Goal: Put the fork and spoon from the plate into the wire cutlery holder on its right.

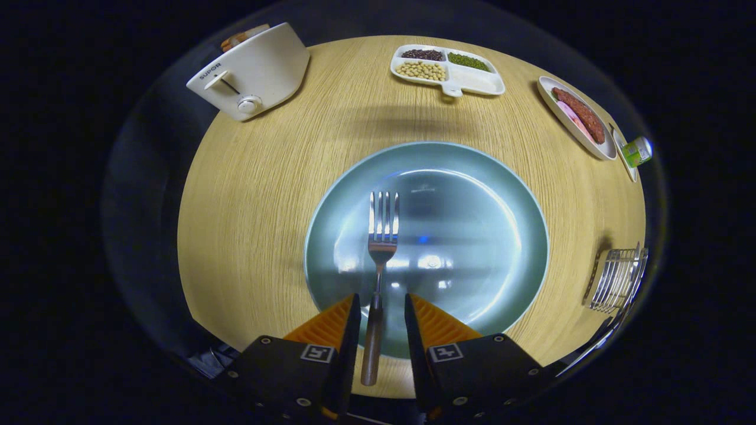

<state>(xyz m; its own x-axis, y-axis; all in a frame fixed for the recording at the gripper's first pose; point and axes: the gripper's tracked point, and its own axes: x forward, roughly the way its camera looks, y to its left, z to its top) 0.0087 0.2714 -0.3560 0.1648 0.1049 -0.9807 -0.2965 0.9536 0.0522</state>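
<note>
Toaster (254, 74) sits at the far left of the round wooden table (248, 212), well apart from anything I need. Moving right, my gripper (382, 313) is over the near rim of the blue plate (472, 195), fingers apart with a gap on both sides of the fork (381, 248); neither finger touches the handle as far as I can see, so I log no grip yet. The fork lies on the plate with its tines pointing away from me and its handle running back between the fingers and over the plate's near edge. Apart from the fork I see no cutlery on the plate, so I judge the spoon is already dealt with. Beyond the plate, a divided dish of beans (449, 69) stands at the far side, and further right a small plate of sausage (579, 118) with a green-labelled bottle (638, 150) just beside it. At the far right stands the wire cutlery holder (617, 280); a slim metal piece seems to rise from it, possibly the spoon, though the view is too warped there to be sure. Status as I read it: spoon probably placed, fork not yet picked up. Remaining: close on the handle, lift, carry right to the holder, drop in.
</note>
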